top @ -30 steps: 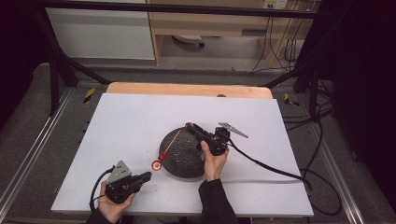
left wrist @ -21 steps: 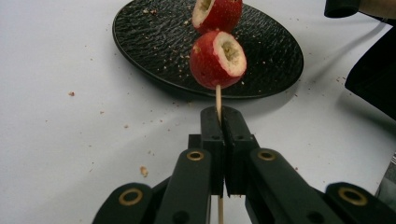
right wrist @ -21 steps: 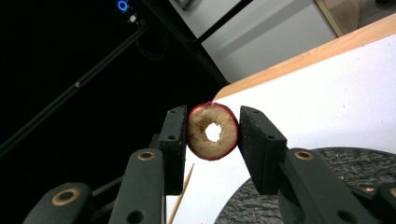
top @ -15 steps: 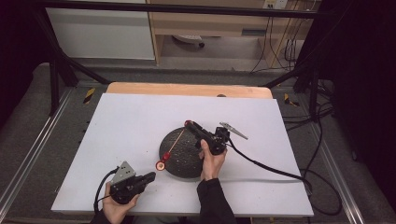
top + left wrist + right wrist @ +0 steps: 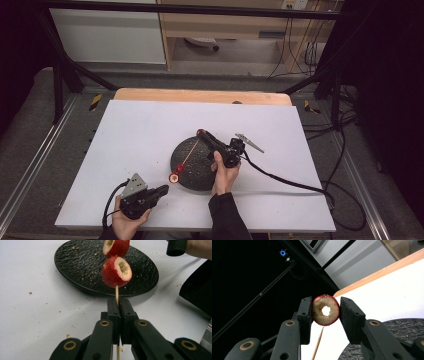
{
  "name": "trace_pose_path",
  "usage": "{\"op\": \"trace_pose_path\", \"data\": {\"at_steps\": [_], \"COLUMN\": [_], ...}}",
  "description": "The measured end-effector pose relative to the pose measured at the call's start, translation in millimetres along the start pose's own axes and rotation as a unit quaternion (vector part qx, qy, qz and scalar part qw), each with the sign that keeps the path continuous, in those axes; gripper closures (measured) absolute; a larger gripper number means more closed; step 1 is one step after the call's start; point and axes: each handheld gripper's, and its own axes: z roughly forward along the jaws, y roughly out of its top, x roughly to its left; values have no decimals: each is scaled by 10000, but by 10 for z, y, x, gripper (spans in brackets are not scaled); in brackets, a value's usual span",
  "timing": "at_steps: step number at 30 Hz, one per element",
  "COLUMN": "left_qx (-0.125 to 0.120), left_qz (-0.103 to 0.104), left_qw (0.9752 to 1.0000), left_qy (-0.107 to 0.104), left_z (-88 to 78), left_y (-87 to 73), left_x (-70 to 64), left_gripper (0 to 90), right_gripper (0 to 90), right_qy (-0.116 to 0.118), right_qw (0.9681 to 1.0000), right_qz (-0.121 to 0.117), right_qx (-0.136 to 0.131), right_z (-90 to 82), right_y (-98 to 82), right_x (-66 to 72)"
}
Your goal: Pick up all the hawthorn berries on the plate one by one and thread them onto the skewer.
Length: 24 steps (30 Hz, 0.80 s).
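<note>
My left gripper is at the front left of the table, shut on the blunt end of a thin wooden skewer. Two cored red fruits are threaded on it close to the jaws. The skewer slants up over a black textured plate. My right gripper is above the plate's far edge, shut on a third cored red fruit whose hole faces the camera. The skewer's sharp tip lies just beneath that fruit, not through it.
A white board covers the table, with crumbs around the plate. A wooden strip runs along its far edge. The right gripper's black cable trails across the board to the right. Metal frame rails flank both sides.
The left gripper with the skewer has shifted slightly to the right, toward the plate. The right gripper and its fruit have stayed put.
</note>
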Motion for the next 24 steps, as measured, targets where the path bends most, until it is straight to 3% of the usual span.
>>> {"op": "trace_pose_path", "data": {"at_steps": [24], "left_qx": [-259], "left_qz": [-333], "left_qw": [9991], "left_qy": [97], "left_z": [114], "left_y": [51], "left_x": [-126], "left_gripper": [882], "right_gripper": [635], "right_qy": [117], "right_qw": [9998], "right_qz": [181], "right_qx": [-45], "right_z": [8], "right_y": [-115], "right_x": [-22]}}
